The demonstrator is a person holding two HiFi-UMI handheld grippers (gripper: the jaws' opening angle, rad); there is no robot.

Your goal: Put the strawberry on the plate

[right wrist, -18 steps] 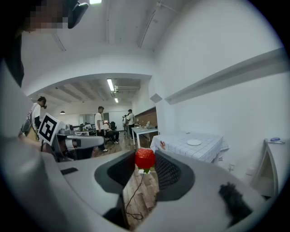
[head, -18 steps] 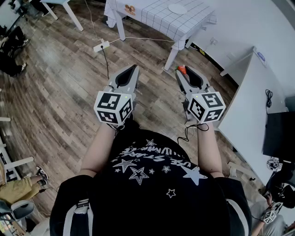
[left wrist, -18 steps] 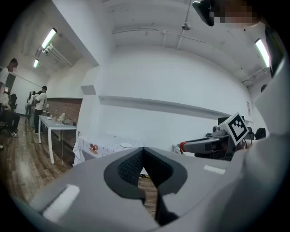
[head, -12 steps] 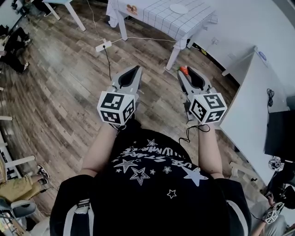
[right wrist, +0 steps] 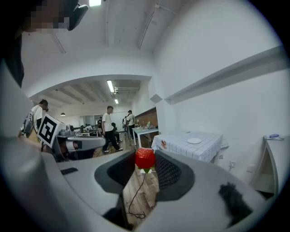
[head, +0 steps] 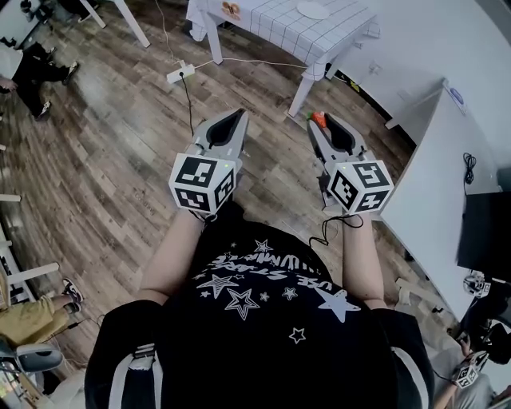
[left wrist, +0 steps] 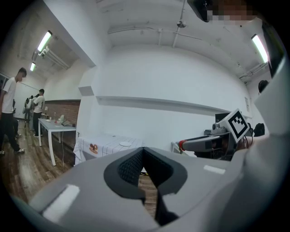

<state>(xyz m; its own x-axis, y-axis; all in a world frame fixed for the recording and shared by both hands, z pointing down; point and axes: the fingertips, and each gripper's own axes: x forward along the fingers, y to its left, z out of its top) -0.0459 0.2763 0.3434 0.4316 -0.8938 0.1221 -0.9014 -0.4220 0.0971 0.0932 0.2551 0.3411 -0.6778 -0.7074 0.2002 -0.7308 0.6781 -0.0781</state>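
Note:
A red strawberry [right wrist: 145, 158] with green leaves sits pinched between the tips of my right gripper [right wrist: 146, 161], held above the wooden floor. From the head view the strawberry [head: 318, 120] shows at the front of that gripper [head: 320, 125]. The white plate [head: 312, 10] lies on a table with a checked cloth [head: 275, 30] ahead; the plate [right wrist: 194, 141] is also seen in the right gripper view. My left gripper [head: 238, 115] is level with the right, jaws shut with nothing between them [left wrist: 143, 150].
A power strip [head: 177, 76] and its cables lie on the floor before the table. A white desk [head: 435, 164] with a dark monitor [head: 483, 236] runs along the right. Several people [right wrist: 108, 128] stand further back in the room.
Both grippers have held nearly the same place, the left one drifting slightly right. The strawberry stays in the right gripper. The view has shifted a little toward the table.

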